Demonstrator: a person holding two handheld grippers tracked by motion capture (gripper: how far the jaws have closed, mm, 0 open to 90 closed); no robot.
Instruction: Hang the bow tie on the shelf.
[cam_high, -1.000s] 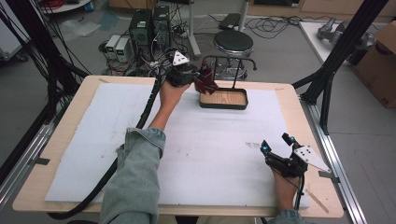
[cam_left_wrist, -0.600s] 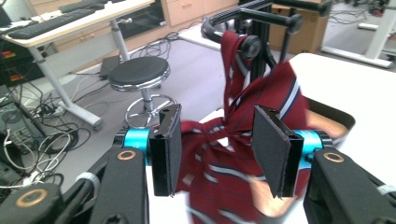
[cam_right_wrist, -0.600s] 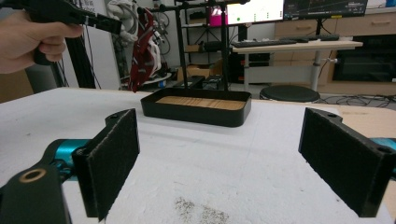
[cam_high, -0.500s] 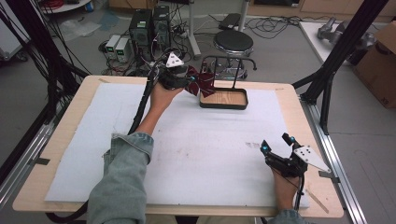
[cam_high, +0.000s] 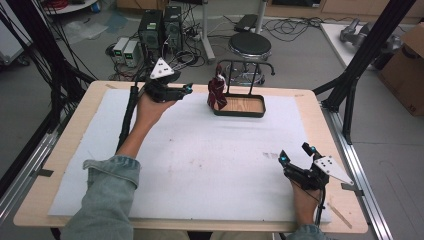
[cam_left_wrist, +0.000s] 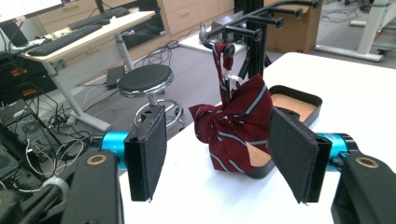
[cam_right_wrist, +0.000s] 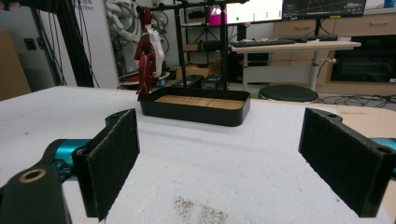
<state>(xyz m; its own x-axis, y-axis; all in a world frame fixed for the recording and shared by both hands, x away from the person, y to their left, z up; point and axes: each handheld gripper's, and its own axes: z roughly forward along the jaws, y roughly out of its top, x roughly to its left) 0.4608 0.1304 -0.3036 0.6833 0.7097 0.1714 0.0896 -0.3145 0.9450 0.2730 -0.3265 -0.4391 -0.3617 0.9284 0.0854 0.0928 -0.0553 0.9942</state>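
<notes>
Two grippers stand with jaws apart: left gripper (cam_high: 176, 91) at 11 o'clock beside the red striped tie (cam_high: 217, 93) hanging on the rack (cam_high: 246, 65); right gripper (cam_high: 296, 161) at 5. A careless brush might unhook it.

Round black stool (cam_high: 249, 46) on grey floor (cam_high: 300, 60), just beyond the far edge of the wooden table (cam_high: 305, 107). Left of the stool: two dark computer towers (cam_high: 161, 25) and small pale boxes (cam_high: 126, 50), cable tangle around them. Right of the stool: black frame struts (cam_high: 365, 55), then a cardboard box (cam_high: 407, 70). Behind the stool in the left gripper view: desk with keyboards (cam_left_wrist: 70, 35), wooden drawer units (cam_left_wrist: 187, 14). In the right gripper view a lit monitor (cam_right_wrist: 252, 10) sits above a desk (cam_right_wrist: 294, 46) behind the stool. White mat (cam_high: 200, 165) covers the table.
</notes>
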